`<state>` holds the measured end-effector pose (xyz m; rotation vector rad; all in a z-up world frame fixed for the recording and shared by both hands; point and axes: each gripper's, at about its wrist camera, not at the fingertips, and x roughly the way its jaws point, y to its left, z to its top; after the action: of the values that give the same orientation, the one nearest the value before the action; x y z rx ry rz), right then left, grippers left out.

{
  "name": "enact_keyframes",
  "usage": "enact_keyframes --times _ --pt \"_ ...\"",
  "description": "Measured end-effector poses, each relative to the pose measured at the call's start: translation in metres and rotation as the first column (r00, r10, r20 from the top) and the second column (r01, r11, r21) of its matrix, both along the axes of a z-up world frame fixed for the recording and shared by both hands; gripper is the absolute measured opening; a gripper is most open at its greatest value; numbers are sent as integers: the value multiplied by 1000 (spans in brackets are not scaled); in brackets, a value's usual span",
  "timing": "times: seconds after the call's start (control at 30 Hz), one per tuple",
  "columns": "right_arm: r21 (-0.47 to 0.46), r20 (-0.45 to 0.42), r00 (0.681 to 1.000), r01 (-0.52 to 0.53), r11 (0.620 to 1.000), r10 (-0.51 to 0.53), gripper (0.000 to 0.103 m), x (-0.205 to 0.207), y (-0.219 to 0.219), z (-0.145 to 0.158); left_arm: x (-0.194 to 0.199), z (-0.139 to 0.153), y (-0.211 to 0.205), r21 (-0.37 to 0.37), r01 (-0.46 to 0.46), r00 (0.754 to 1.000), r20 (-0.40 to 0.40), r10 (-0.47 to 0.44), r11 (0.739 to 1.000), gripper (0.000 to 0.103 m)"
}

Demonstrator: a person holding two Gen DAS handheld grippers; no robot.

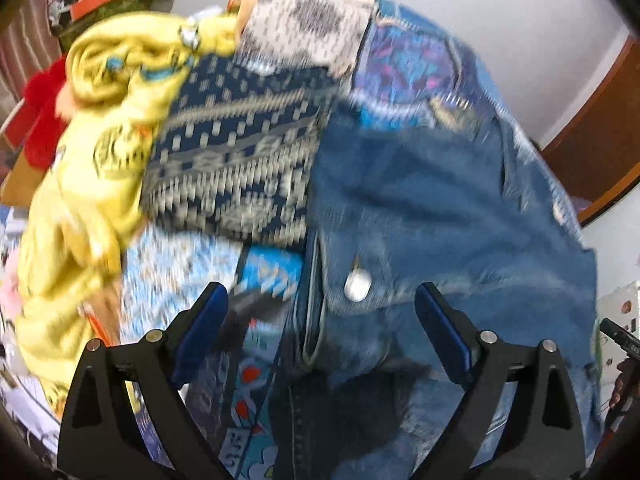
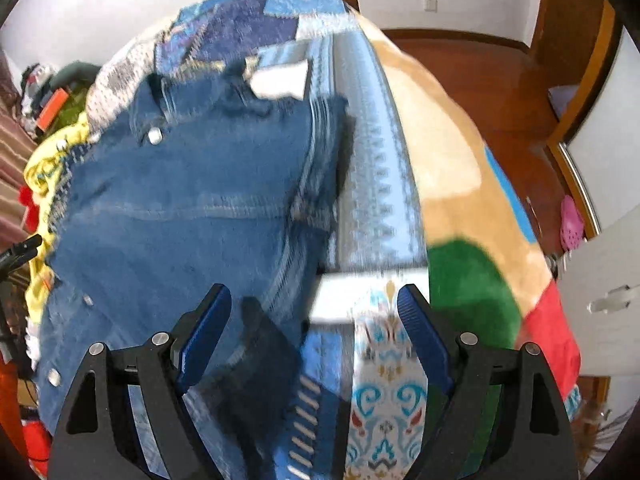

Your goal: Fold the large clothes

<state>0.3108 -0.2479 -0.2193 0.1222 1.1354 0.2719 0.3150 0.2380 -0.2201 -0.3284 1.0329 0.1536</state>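
Early in the fold, by the look of it: denim garment [image 1: 420, 200] lying loosely flat on patchwork bedspread [image 2: 376, 168], not yet gathered. Left gripper [image 1: 322, 304] spread wide, pinching nothing, hovering with the metal snap button [image 1: 356, 286] and a seam between the 2 fingers. Right gripper [image 2: 314, 308] likewise spread and empty, straddling the garment's side edge [image 2: 304, 208], denim toward its left finger, bare bedspread toward its right. Next move probably calls for lowering both onto a hem or edge and closing on 1 layer only. Blur makes exact layers hard to read. Beyond the left finger of the left gripper, yellow garment [image 1: 100, 152] and patterned navy cloth [image 1: 240, 152] crowd close; open room past the right gripper's right finger, on the fleece blanket [image 2: 448, 152].
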Motion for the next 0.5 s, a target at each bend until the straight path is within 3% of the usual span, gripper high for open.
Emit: enact_keyframes --times 0.1,0.2,0.33,0.43,0.5 --pt "61 13 1000 22 998 -23 83 16 -1 2 28 7 6 2 -2 1000 13 2 1000 95" --pt "130 6 999 34 991 -36 83 33 0 -2 56 -3 13 -44 -4 1000 -6 3 999 95" --pt "189 -17 999 37 981 -34 83 50 2 -13 87 -32 33 -92 -22 998 -59 17 995 80" --pt "208 -27 999 39 977 -34 81 59 0 -19 104 -47 41 -139 -13 998 -68 3 990 74" --pt "225 -27 999 48 973 -43 70 67 -1 -22 116 -57 44 -151 -8 997 -76 -4 988 70"
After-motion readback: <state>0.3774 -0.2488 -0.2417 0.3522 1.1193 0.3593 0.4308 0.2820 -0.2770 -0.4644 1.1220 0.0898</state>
